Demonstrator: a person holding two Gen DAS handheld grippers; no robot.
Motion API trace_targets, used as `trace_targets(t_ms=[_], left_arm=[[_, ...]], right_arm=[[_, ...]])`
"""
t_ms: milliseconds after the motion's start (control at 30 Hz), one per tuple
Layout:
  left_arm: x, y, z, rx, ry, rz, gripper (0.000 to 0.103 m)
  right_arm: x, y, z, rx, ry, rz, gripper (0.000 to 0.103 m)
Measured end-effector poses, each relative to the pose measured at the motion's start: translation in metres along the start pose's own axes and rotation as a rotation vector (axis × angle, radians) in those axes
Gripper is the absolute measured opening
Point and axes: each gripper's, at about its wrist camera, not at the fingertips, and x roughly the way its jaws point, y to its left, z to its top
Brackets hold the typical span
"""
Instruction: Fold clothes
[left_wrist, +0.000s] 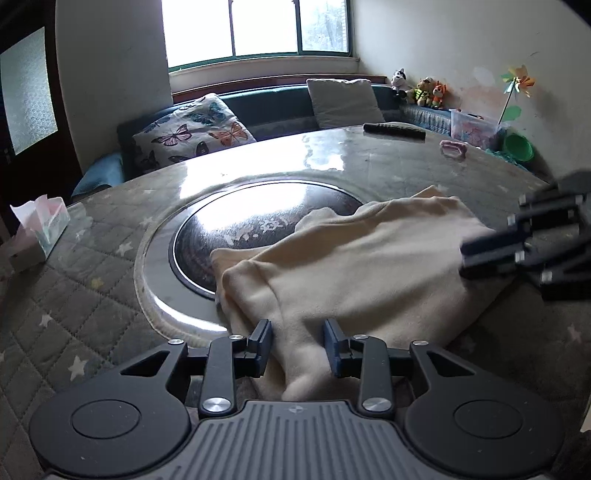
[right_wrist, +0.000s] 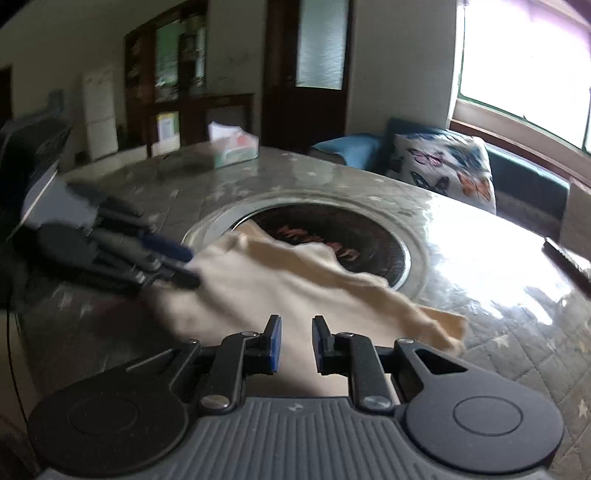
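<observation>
A cream garment (left_wrist: 369, 266) lies rumpled on the round table, partly over the dark centre disc (left_wrist: 258, 221). My left gripper (left_wrist: 298, 345) is at its near edge, open, and a raised fold of the cloth runs between the fingers. In the right wrist view the same garment (right_wrist: 280, 291) spreads out ahead, and my right gripper (right_wrist: 297, 345) hovers over its near part with a narrow gap, nothing pinched. The right gripper (left_wrist: 466, 260) also shows blurred at the cloth's right side. The left gripper (right_wrist: 194, 268) appears blurred at the cloth's left corner.
The table (left_wrist: 92, 295) has a grey quilted cover with stars under a glossy sheet. A tissue box (left_wrist: 40, 229) stands at its left edge; a black remote (left_wrist: 393, 130) and a small pink item (left_wrist: 452, 148) lie at the far side. A cushioned bench runs behind.
</observation>
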Motion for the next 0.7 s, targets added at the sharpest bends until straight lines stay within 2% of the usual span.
trace_targets(t_ms=[67,200,267,367,500,567,700], left_arm=[[-0.001,0.000,0.000,-0.009,-0.001,0.003,0.038],[-0.007,-0.001,0.002,-0.015,-0.020,0.014,0.049],[-0.009,-0.003,0.003,-0.023,-0.029,0.012,0.056],[-0.010,-0.007,0.003,-0.036,-0.036,0.012,0.064],[-0.011,-0.008,0.005,-0.069,-0.042,0.021,0.075],[-0.013,-0.006,0.007,-0.090,-0.047,0.028,0.085],[-0.015,-0.001,0.011,-0.125,-0.061,0.049,0.086]], right_arm=[[0.007,0.000,-0.009,0.034,0.037,0.011,0.017],[-0.006,-0.004,-0.013,0.070,0.008,0.009,0.019],[-0.015,-0.009,-0.013,0.101,-0.013,0.003,0.022],[-0.021,-0.018,-0.021,0.135,-0.027,-0.030,0.033],[-0.017,-0.033,-0.040,0.208,0.005,-0.044,0.036],[-0.019,-0.037,-0.045,0.237,-0.010,-0.027,0.036],[-0.028,-0.044,-0.037,0.273,-0.036,-0.015,0.037]])
